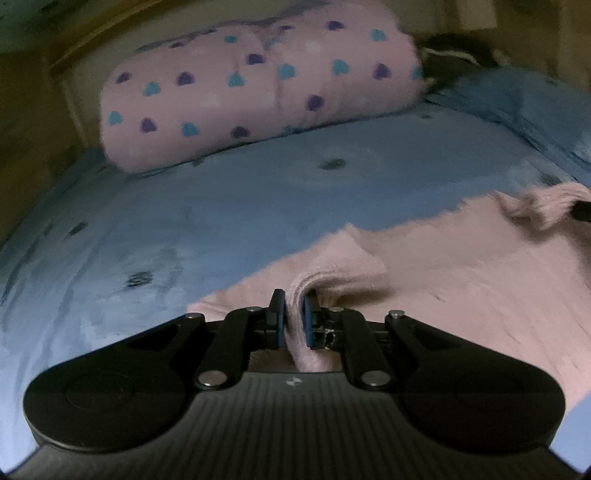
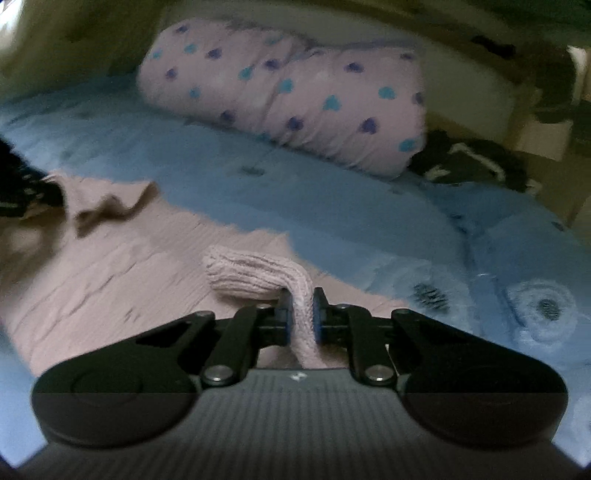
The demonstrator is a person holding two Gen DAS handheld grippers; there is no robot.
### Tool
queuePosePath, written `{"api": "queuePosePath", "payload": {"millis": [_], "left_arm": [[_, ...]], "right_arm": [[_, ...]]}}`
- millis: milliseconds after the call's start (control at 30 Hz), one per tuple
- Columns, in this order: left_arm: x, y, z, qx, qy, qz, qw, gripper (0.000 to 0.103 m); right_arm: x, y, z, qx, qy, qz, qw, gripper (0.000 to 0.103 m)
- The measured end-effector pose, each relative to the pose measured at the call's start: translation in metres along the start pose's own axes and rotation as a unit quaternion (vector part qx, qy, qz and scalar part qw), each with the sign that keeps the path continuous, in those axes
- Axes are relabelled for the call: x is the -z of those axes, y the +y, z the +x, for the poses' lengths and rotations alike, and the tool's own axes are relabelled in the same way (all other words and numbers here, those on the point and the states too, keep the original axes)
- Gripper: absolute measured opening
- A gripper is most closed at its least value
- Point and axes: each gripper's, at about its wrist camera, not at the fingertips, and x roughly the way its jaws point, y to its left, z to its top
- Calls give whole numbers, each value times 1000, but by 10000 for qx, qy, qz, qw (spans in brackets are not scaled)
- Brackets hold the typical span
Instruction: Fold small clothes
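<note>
A pale pink knitted garment lies spread on a blue bedspread. My left gripper is shut on a pinched fold of the garment near its left edge. In the right wrist view the same pink garment lies to the left, and my right gripper is shut on a ribbed corner of it that curls up and leftward. The right gripper's dark tip shows at the right edge of the left wrist view, holding a bunched corner. The left gripper shows dark at the left edge of the right wrist view.
A pink pillow with blue and purple hearts lies at the head of the bed and also shows in the right wrist view. A dark patterned cloth lies beside the pillow. A wooden headboard stands behind.
</note>
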Motion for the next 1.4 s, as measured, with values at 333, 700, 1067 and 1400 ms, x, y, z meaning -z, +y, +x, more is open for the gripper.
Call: {"api": "queuePosePath", "payload": {"millis": [333, 700, 1067, 1400], "left_arm": [[5, 49, 24, -699, 271, -573, 9955, 22], [-8, 67, 6, -283, 232, -1054, 9938, 49], [-10, 95, 27, 797, 665, -2202, 9699, 55], [-27, 89, 49, 582, 617, -1632, 9829, 11]], "right_arm": [[19, -45, 27, 917, 390, 1023, 9897, 29], [8, -74, -2, 1321, 70, 1759, 9755, 43], [-7, -56, -11, 468, 63, 1533, 9871, 43], [1, -44, 0, 284, 315, 1119, 9928, 43]]}}
